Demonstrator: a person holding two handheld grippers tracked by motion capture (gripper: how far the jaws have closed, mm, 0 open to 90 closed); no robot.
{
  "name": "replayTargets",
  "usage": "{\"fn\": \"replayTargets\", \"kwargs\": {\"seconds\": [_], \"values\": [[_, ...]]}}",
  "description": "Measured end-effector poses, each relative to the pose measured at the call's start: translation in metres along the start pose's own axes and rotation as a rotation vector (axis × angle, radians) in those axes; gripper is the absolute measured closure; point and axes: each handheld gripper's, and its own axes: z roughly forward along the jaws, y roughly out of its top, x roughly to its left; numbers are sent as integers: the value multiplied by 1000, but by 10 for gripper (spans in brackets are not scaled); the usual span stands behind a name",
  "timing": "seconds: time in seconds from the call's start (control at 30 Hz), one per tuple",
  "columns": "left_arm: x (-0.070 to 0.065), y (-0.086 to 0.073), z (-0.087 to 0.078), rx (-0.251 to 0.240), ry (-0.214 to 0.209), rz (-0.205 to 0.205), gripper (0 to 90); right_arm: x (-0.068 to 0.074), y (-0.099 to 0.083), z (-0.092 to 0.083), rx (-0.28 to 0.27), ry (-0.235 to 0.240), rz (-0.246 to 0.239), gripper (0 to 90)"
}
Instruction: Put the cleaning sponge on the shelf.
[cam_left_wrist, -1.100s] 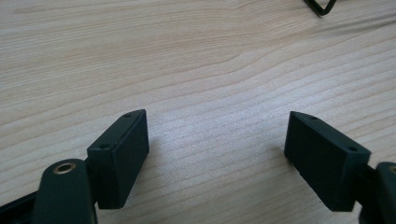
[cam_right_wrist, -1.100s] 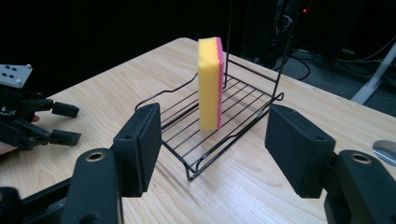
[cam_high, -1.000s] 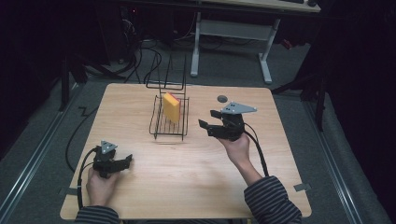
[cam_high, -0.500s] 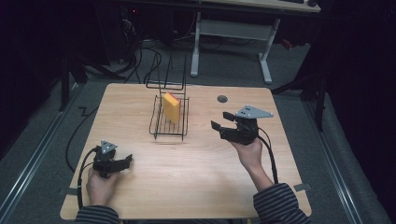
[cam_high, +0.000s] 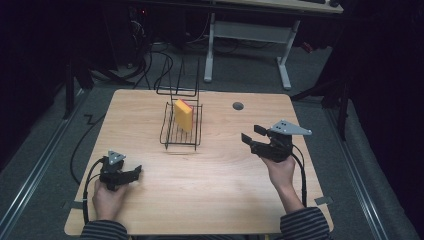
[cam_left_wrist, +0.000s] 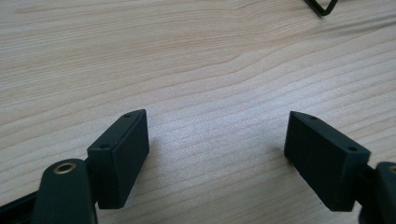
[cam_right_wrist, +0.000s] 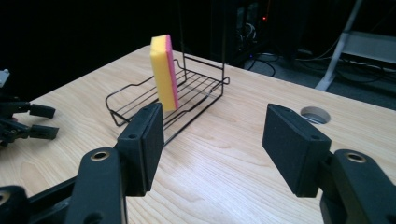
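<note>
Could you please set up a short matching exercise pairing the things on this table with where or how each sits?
1. yellow and pink sponge
2. black wire rack
3. round grommet hole
4. left gripper

a. low over the near left of the wooden table
b. standing on edge
c. far side, right of rack
d. holds the sponge

Pairs: 1-b, 2-d, 3-c, 4-a
</note>
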Motion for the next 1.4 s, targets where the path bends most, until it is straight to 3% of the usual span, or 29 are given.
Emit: {"fn": "replayTargets", "kwargs": {"seconds": [0.6,1.4], "values": [[0,0,0,0,1,-1,229,-16,-27,-17,-26,-71,53,393],[0,0,0,0,1,-1,229,-28,-60,-14,-19,-113,134,390]]}}
